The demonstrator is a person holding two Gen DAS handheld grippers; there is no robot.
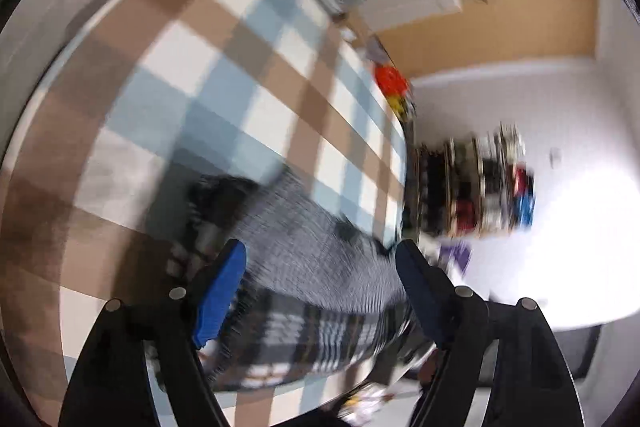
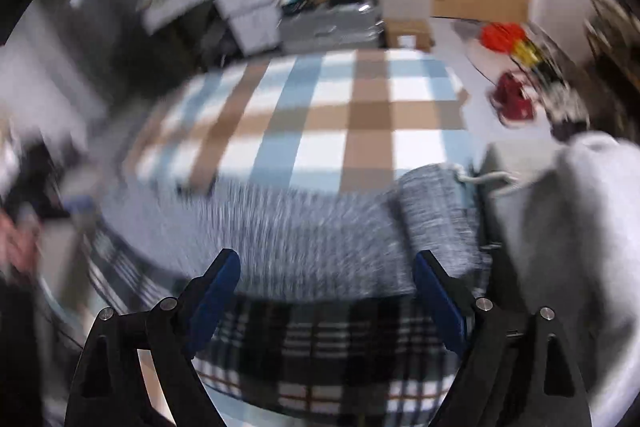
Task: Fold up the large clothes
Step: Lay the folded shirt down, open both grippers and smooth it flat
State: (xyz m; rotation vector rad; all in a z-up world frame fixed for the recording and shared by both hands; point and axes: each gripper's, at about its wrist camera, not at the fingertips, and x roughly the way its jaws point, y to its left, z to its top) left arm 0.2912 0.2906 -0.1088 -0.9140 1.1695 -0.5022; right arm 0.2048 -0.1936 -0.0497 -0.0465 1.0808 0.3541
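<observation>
Between the blue pads of the left gripper (image 1: 320,263) nothing is pinched; its jaws stand wide apart over the cloth. Over on the other side, the right gripper (image 2: 326,273) is spread wide too and holds nothing.

Just below both grippers lies the soft grey-and-white speckled knit garment (image 2: 288,223). It is spread out flat, and one part near the right gripper looks rolled or bunched up (image 2: 436,211). Under its near edge sits a dark plaid cloth with black, white and brown stripes (image 2: 320,355). Both rest on a big checked cover of blue, tan and white squares (image 2: 332,115), which is laid over the bed or table; I cannot tell which.

I think the knit will feel light and floppy. It will bend and sag when lifted, and it will not break. It may stretch or slide a little. The best places to grab look like the corners or the edge nearest the grippers, one corner for each side, so it lifts evenly.

Everything is blurry, so small things are hard to make out. I cannot see any box or basket clearly enough to say what is inside it.
</observation>
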